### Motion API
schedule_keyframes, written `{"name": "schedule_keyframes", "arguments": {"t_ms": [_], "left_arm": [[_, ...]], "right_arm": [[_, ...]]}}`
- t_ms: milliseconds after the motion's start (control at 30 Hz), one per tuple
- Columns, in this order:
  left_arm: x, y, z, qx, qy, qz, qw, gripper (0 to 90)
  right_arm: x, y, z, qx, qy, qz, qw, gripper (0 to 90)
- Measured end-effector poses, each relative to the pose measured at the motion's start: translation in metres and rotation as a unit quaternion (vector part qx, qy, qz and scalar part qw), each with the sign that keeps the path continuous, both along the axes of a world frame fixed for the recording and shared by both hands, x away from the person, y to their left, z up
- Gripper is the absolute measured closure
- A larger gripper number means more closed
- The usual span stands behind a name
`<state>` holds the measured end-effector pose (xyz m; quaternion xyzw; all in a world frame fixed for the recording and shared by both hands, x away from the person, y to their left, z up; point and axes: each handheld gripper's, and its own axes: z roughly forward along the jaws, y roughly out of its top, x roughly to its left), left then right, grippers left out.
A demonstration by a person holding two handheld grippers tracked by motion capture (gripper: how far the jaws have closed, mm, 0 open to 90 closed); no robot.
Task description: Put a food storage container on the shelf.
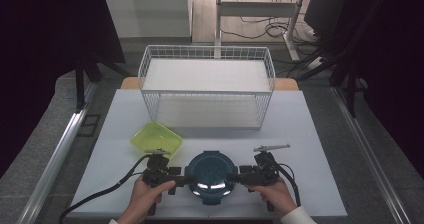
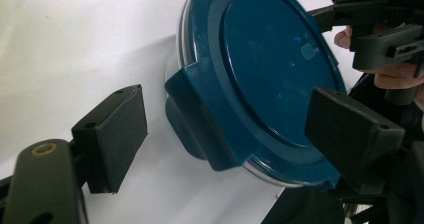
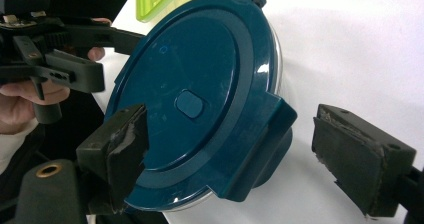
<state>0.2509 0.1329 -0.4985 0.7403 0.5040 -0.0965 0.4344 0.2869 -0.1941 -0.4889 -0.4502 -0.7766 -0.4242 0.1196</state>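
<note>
Tray [image 1: 156, 138], yellow-green, far left on table [image 1: 310, 149], just behind L gripper [image 1: 186, 180]. L gripper: jaws wide, straddling one side clip [image 2: 200, 126] of container [image 1: 212, 176], pads apart from it, not gripping yet. Container: round, clear body w/ dark teal lid [image 1: 212, 170], near front edge of table, centre, btwn both grippers. Lid on, clips look folded down. R gripper [image 1: 231, 176]: jaws wide too, either side of opposite clip [image 3: 265, 144], no contact visible. Rack [image 1: 207, 84], white wire, well behind, empty. Thin metal tool [image 1: 271, 147] lying just behind R gripper.

Risks, as judged: uneven squeeze, one side closing first → container slides or spins on smooth table. Pads landing on lid rim, not clip → clip stays shut, lid flexes. Prying up one clip alone → container tips toward front edge, could drop off. Hard pull → lid pops, body jumps. R cable near tool, may snag it.
</note>
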Motion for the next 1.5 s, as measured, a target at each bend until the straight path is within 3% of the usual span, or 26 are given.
{"name": "schedule_keyframes", "arguments": {"t_ms": [267, 500, 667, 933, 1200, 1500], "left_arm": [[0.005, -0.003, -0.005, -0.013, 0.018, 0.002, 0.9998, 16.4], [0.008, -0.007, -0.013, -0.041, 0.045, -0.007, 0.9981, 15.7], [0.009, -0.009, -0.016, -0.055, 0.059, -0.007, 0.9967, 17.9], [0.009, -0.011, -0.017, -0.049, 0.069, 0.006, 0.9964, 24.5], [0.007, -0.010, -0.016, -0.053, 0.076, 0.015, 0.9956, 27.0], [0.000, -0.010, -0.011, -0.056, 0.070, 0.022, 0.9958, 31.3]], "right_arm": [[0.000, 0.002, -0.007, 0.007, 0.026, 0.000, 0.9996, 13.9], [0.002, 0.010, -0.016, 0.023, 0.060, -0.003, 0.9980, 14.1], [0.002, 0.012, -0.018, 0.028, 0.081, -0.007, 0.9963, 21.9], [0.002, 0.007, -0.019, 0.036, 0.106, -0.027, 0.9933, 28.6], [0.002, 0.006, -0.019, 0.042, 0.114, -0.036, 0.9919, 30.9], [-0.001, 0.004, -0.015, 0.047, 0.114, -0.047, 0.9913, 35.5]]}}
